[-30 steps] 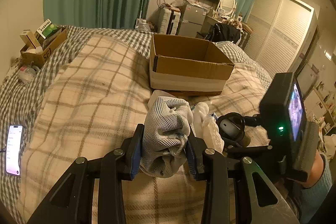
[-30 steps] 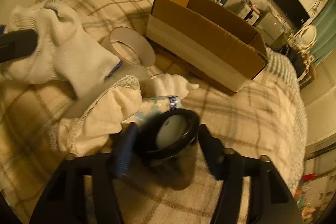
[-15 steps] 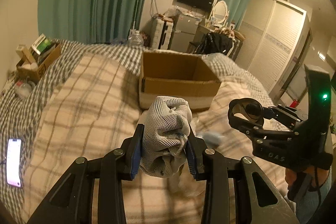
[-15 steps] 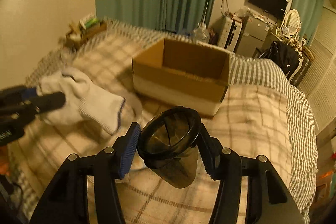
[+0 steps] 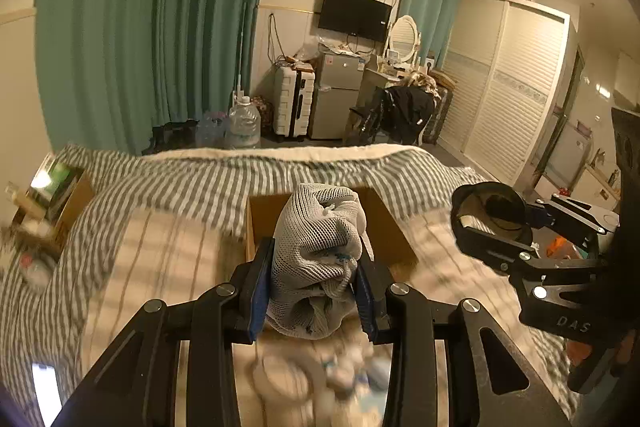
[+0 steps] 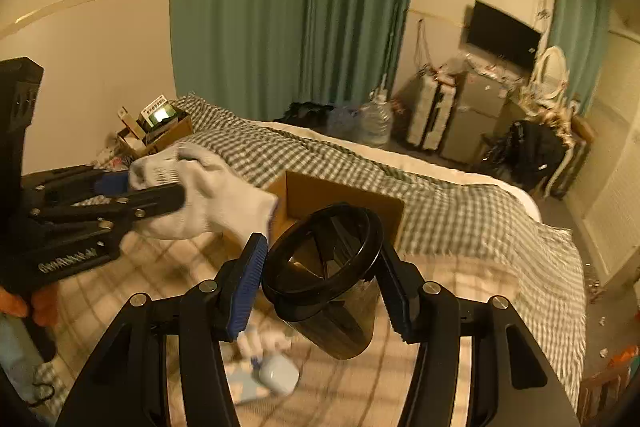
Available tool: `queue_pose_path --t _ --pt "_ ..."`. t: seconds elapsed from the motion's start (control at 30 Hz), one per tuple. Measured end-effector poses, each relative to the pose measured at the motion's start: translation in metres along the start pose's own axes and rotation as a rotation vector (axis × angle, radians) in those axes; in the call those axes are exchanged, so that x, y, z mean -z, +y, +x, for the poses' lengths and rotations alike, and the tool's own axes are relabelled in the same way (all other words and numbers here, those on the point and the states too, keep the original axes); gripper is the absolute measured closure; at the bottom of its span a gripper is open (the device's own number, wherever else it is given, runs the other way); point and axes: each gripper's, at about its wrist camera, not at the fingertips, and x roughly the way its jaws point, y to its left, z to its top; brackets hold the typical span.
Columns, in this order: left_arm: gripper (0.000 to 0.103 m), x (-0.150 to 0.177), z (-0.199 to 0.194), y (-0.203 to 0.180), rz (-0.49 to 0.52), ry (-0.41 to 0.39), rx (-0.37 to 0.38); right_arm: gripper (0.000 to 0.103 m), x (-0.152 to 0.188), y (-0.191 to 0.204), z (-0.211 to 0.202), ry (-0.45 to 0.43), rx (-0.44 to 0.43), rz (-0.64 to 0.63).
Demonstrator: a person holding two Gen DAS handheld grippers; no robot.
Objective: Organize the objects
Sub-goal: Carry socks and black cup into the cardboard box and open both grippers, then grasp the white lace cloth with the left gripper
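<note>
Sorting is partly underway, judging by how things lie: two items are lifted off the bed [image 6: 480,227] and none is visibly inside the open brown cardboard box [image 6: 340,195] yet, though its floor is mostly hidden in both views. The left tool [image 5: 312,283] is pinching a bunched white knitted glove [image 5: 316,259] between its blue pads, the fabric bulging above and below the jaws. The right tool [image 6: 320,279] is clamping a dark, translucent smoky plastic cup [image 6: 324,267] by its rim, mouth tilted towards the camera, with nothing visible inside it.

Both tools are hanging above the plaid blanket [image 6: 460,307], angled downward and aimed towards the box, which is sitting farther up the bed, just beyond the glove and cup. In the right wrist view the left tool [image 6: 120,203] is showing at the left, level with the cup, its glove [image 6: 208,199] reaching close to the box's near-left corner. In the left wrist view the right tool [image 5: 512,243] is appearing at the right, cup [image 5: 492,211] held sideways.

Still lying on the blanket below are a small white rounded case [image 6: 278,373] and some pale, blurred items beside it, so collecting is probably left after these two are dropped in. A second small cardboard box [image 6: 160,131] of odds and ends is sitting at the far left of the bed.
</note>
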Motion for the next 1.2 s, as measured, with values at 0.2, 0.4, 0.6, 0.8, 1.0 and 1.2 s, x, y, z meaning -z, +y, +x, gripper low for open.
queue_pose_path --t 0.2,0.4,0.6,0.8,1.0,1.2 --pt "0.066 -0.035 0.079 0.012 0.015 0.034 -0.052 0.049 -0.048 -0.033 0.074 0.048 -0.030 0.047" --pt "0.066 -0.024 0.164 0.031 -0.012 0.134 -0.035 0.049 -0.042 -0.062 0.155 0.139 -0.038 0.078" --pt "0.050 -0.014 0.198 0.033 -0.009 0.150 -0.001 0.049 -0.014 -0.081 0.201 0.162 -0.094 0.147" --pt "0.014 -0.023 0.175 0.032 -0.011 0.099 -0.041 0.028 -0.023 -0.088 0.166 0.062 -0.084 0.168" --pt "0.012 -0.023 0.100 0.030 -0.008 0.075 -0.112 0.027 -0.035 -0.079 0.089 0.027 0.005 0.130" --pt "0.012 0.006 0.027 0.009 0.004 0.058 -0.155 0.023 -0.015 -0.049 -0.010 -0.015 0.063 0.070"
